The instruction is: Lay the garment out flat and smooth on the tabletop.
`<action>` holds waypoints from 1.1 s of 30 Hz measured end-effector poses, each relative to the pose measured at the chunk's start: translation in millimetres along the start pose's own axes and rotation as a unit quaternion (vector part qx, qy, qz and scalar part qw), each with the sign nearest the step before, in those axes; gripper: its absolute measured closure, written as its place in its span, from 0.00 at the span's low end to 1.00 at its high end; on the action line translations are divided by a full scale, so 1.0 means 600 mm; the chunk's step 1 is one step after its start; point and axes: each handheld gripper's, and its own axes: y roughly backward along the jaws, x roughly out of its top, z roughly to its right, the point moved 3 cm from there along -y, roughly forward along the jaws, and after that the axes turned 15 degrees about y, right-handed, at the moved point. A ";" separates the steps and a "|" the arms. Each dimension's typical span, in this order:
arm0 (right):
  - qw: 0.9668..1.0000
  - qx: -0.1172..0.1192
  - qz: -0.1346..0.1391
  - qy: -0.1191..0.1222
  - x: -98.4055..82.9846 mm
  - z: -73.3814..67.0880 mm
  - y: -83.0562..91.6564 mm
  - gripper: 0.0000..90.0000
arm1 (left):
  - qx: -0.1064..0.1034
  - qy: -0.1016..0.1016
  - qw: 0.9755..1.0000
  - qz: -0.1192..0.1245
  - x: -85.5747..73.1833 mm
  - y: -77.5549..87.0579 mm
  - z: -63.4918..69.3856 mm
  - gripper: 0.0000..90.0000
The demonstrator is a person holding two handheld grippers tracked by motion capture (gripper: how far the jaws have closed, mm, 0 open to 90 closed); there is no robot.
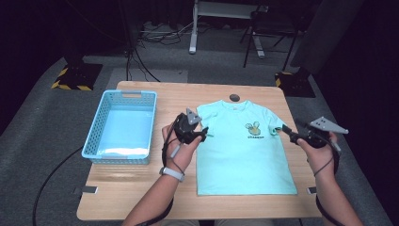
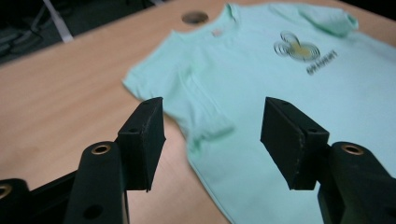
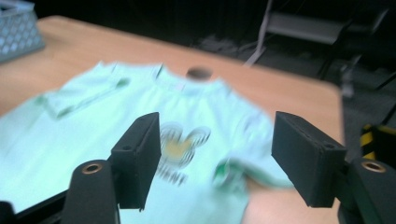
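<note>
Through the right gripper view I see my right gripper with its two black jaws standing well apart and nothing between them, hovering over the mint-green T-shirt, which lies flat on the wooden table. The picture is blurred, but I make out the shirt's yellow chest print, a dark round spot just beyond the collar, and a blue basket at the far left corner

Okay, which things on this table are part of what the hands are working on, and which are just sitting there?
In the job:
- mint green T-shirt, both sleeves folded in
- left gripper, jaws open
- right gripper, jaws open

Lying about:
- blue basket
- round grommet in the table
</note>
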 end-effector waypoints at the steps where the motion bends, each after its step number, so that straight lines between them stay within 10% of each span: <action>1: 1.000 0.023 -0.019 -0.005 -0.027 -0.016 -0.004 0.38 | -0.005 -0.002 1.000 -0.023 -0.028 -0.011 0.009 0.43; 10: 0.991 0.092 -0.091 0.017 -0.096 -0.068 -0.027 0.37 | -0.022 -0.024 0.996 -0.087 -0.097 -0.056 0.044 0.40; 16: 0.983 0.123 -0.134 0.038 -0.122 -0.091 -0.044 0.33 | -0.021 -0.032 0.996 -0.086 -0.117 -0.065 0.043 0.35; 33: 0.981 0.138 -0.129 0.035 -0.145 -0.150 0.044 0.35 | -0.039 -0.040 0.995 -0.077 -0.179 -0.003 0.073 0.34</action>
